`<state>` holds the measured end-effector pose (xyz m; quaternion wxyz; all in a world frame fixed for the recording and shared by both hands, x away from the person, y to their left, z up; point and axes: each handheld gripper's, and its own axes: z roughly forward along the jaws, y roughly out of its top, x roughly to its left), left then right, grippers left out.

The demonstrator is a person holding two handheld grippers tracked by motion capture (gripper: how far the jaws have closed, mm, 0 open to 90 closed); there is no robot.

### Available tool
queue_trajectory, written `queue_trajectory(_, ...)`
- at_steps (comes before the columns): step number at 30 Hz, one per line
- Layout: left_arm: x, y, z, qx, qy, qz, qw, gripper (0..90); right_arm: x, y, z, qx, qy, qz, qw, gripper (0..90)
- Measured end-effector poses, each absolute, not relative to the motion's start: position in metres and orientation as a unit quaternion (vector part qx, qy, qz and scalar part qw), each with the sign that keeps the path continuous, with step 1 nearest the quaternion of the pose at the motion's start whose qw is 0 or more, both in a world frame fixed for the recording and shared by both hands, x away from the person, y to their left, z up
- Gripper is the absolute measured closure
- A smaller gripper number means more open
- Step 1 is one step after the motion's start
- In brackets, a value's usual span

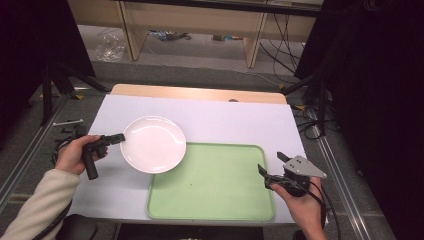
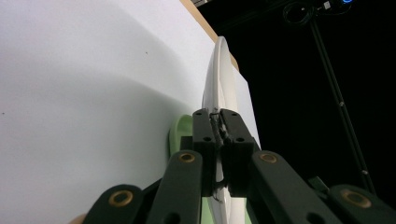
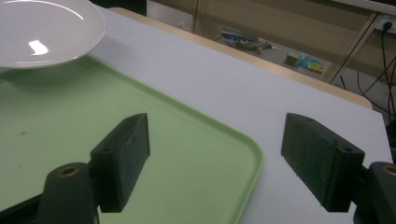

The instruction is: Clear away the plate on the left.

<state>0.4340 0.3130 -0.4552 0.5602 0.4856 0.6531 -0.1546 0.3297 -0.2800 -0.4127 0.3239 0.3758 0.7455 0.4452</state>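
A round, glossy white plate (image 1: pixel 153 144), empty, is held level by its left rim just above the tabletop (image 1: pixel 220 122), its near right edge overhanging the far left corner of a flat, pale green tray (image 1: pixel 212 185).

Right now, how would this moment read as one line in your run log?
left tool: shut on white plate rim | plate: overlaps green tray corner | right tool: open, holding nothing, by tray's right edge

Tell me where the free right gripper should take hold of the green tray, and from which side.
Probably the tray's raised right rim, from the table's right: the open right gripper hovers right there, and the thin lip fits between its jaws. The far-left corner lies under the white plate.
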Motion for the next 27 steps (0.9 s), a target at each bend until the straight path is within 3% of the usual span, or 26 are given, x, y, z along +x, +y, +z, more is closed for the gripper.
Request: queue_trajectory(27,0.437,0.302,-0.454,0.490,0.649,-0.158,0.560,84.8,0.329,-0.281,-0.412,0.375,0.747,0.444,0.323,24.6)
